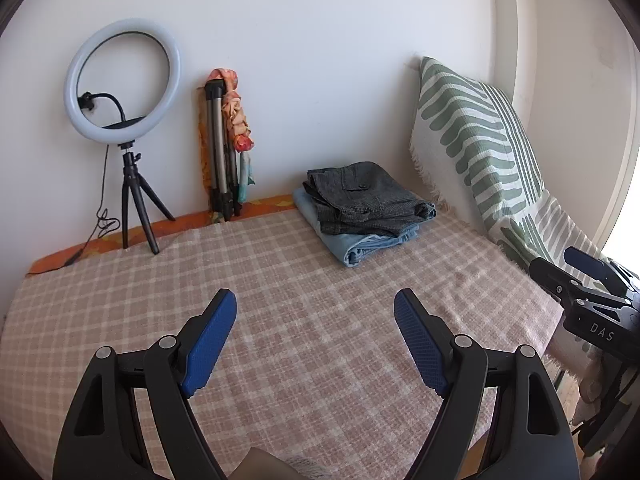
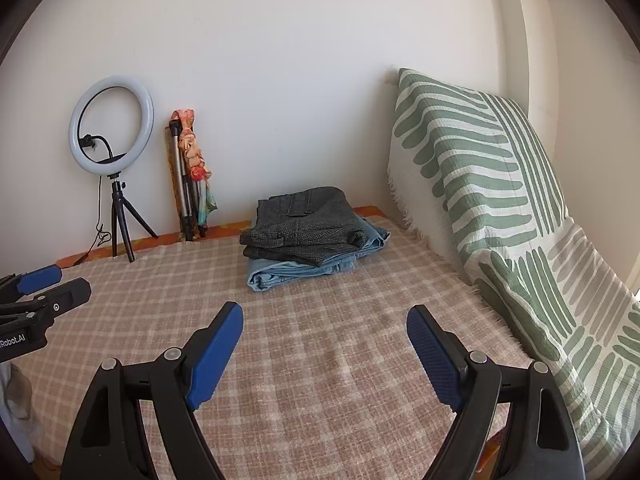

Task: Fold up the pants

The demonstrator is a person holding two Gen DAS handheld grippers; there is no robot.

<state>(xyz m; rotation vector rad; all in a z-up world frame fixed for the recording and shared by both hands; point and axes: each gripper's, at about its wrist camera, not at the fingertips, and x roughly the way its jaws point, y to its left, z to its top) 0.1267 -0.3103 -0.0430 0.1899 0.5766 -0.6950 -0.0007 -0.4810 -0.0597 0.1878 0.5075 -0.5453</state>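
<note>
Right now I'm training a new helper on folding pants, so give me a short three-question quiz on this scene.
1. True or false: the grey pants lie on top of the blue jeans.
2. What does the left gripper hold? A) jeans B) nothing C) the ring light
3. Fill in: the folded stack sits on the checked ____, beside the green-striped pillow.

Key: 1 true; 2 B, and the right gripper is likewise open and holds nothing; 3 blanket.
</note>
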